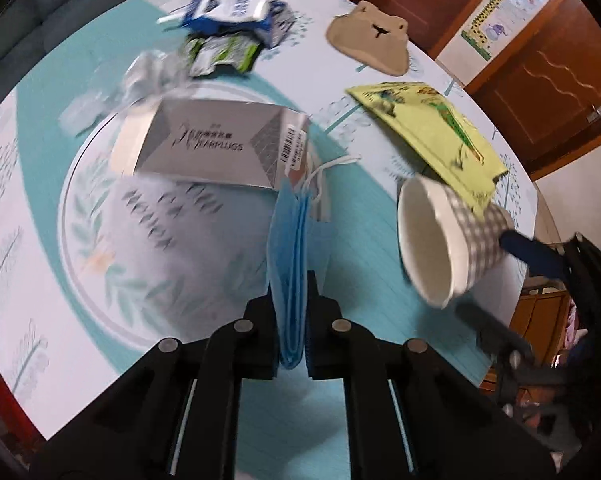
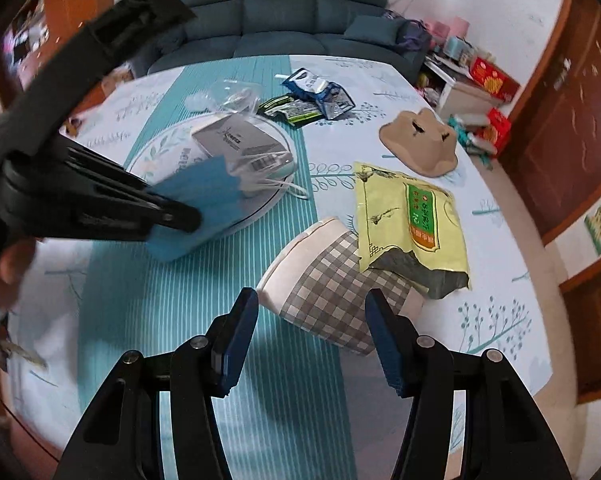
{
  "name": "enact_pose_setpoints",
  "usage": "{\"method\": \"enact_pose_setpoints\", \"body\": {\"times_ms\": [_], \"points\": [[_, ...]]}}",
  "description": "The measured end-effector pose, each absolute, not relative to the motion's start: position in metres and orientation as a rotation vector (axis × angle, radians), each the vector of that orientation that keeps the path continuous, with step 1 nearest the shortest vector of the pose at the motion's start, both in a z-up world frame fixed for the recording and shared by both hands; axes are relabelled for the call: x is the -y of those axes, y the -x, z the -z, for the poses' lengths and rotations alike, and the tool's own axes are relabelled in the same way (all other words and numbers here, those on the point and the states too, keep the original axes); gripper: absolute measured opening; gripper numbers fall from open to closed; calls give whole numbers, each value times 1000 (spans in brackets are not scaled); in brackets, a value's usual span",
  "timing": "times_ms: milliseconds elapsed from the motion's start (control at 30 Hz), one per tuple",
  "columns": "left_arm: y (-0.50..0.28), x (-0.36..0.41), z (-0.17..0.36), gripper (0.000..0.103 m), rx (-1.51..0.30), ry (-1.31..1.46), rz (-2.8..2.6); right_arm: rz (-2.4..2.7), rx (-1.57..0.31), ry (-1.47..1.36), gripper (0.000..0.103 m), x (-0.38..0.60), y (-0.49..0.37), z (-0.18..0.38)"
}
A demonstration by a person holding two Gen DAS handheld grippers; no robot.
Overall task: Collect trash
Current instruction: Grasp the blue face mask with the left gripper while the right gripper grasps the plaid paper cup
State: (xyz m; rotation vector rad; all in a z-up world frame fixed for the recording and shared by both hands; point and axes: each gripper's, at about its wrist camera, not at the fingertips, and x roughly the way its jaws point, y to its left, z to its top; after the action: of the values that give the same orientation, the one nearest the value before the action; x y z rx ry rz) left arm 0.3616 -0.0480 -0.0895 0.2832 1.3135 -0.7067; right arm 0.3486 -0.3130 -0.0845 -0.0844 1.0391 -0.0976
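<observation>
Left gripper (image 1: pixel 293 312) pinched tight on the folded blue face mask (image 1: pixel 290 256), long axis running straight out from the jaws toward the grey earplugs box (image 1: pixel 216 148), mask hanging just short of that box over the round plate (image 2: pixel 278 196). Right gripper (image 2: pixel 312 332) spread wide, straddling the base of the tipped checkered paper cup (image 2: pixel 332 284) without clear pad contact. Cup lay well to the side of the box, mouth facing back toward it, yellow packet (image 2: pixel 410 220) overlapping its far side; right hand judged nearer.

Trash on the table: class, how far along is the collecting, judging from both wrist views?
Done: nothing visibly collected yet. In hand: the left gripper is shut on the blue face mask; the right gripper has its jaws around the checked paper cup. Left: milk carton, green wrapper, earplug box, yellow packet.
</observation>
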Motion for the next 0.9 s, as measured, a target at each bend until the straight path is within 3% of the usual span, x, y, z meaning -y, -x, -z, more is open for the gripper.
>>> {"method": "enact_pose_setpoints", "body": {"times_ms": [400, 633, 733, 900], "points": [[-348, -4, 75, 6, -1329, -223, 697, 219, -1011, 700, 57, 251, -353, 123], [-343, -15, 64, 6, -1312, -208, 722, 252, -980, 882, 57, 236, -367, 144], [-341, -21, 60, 6, -1317, -193, 734, 279, -981, 891, 42, 238, -375, 147], [-338, -31, 44, 6, -1310, -174, 763, 253, -970, 719, 27, 252, -381, 122]]}}
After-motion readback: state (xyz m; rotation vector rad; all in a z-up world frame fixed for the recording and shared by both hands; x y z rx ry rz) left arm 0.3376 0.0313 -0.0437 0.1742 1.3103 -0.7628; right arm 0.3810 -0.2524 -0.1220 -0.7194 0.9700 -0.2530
